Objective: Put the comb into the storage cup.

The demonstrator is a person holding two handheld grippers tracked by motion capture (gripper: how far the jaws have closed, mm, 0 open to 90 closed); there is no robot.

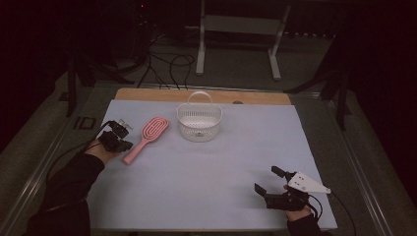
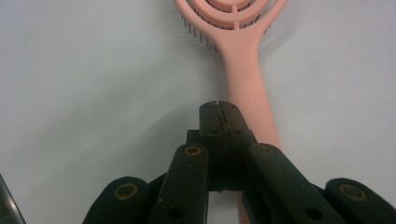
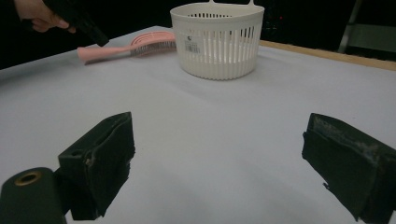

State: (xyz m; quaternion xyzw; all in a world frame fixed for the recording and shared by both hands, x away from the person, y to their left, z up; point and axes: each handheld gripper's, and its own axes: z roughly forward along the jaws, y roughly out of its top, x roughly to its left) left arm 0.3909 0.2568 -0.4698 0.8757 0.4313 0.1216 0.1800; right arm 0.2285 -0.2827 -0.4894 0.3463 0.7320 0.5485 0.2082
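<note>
A pink hairbrush lies flat on the pale mat, left of a white slotted basket with a hoop handle. My left gripper is at the brush's handle end. In the left gripper view its jaws are pressed together with nothing between them, hovering just above and left of the pink handle. My right gripper rests near the mat's front right, open wide. Its view looks across bare mat to the basket and the hairbrush.
The mat covers a wooden table whose bare edge runs along the back. A metal stand and cables lie on the floor beyond. The person's other hand holds the left gripper far off in the right gripper view.
</note>
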